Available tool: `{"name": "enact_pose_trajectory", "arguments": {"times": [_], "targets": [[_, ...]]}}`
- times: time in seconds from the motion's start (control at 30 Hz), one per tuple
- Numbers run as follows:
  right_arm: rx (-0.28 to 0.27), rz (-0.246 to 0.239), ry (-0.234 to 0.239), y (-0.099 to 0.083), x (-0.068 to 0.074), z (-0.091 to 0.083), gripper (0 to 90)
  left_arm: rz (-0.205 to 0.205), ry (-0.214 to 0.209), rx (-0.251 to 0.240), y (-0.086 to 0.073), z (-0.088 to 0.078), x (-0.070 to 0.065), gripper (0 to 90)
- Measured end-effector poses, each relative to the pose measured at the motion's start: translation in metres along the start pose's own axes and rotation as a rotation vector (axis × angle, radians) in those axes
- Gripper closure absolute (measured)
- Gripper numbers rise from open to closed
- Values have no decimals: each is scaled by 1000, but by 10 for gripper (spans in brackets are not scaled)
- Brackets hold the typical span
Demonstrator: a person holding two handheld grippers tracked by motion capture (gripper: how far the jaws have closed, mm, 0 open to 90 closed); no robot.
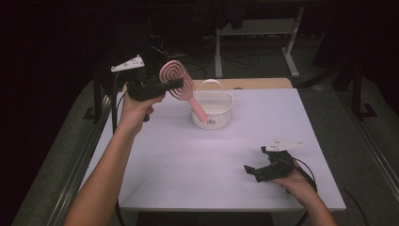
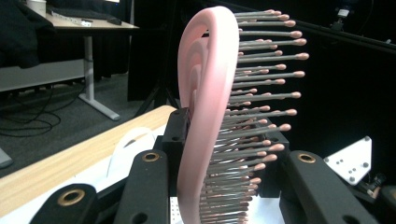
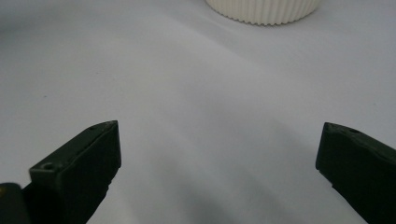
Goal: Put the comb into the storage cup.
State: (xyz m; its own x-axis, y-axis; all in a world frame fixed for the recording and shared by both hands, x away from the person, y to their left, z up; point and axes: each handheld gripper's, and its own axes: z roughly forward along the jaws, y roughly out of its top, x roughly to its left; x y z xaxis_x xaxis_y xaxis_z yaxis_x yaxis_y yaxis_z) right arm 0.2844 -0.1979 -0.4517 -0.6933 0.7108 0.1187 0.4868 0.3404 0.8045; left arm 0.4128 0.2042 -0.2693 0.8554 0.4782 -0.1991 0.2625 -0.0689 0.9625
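Note:
A pink hairbrush (image 1: 178,79) with a spiral head is held up above the table's far left part, its handle slanting down into a white basket (image 1: 212,109). My left gripper (image 1: 175,84) is shut on the brush head. In the left gripper view the brush (image 2: 205,112) stands edge-on between the black jaws, its bristles pointing right. My right gripper (image 1: 251,170) rests low over the table's near right part, open, with nothing between its jaws. In the right gripper view its gripper (image 3: 219,154) looks across bare white table toward the basket's ribbed base (image 3: 264,9).
The white table (image 1: 188,160) has free room across its middle and front. A wooden strip (image 1: 254,83) runs along its far edge. Desk legs and cables (image 1: 244,52) stand on the dark floor beyond.

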Motion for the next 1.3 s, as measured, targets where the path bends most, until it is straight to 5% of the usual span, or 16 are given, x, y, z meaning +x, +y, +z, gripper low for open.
{"name": "enact_pose_trajectory", "arguments": {"times": [0.43, 1.3], "targets": [[0, 1, 5, 0, -1, 0, 0, 7, 15, -9, 13, 23, 11, 646], [1, -5, 11, 0, 1, 0, 0, -44, 82, -30, 6, 72, 27, 647]]}}
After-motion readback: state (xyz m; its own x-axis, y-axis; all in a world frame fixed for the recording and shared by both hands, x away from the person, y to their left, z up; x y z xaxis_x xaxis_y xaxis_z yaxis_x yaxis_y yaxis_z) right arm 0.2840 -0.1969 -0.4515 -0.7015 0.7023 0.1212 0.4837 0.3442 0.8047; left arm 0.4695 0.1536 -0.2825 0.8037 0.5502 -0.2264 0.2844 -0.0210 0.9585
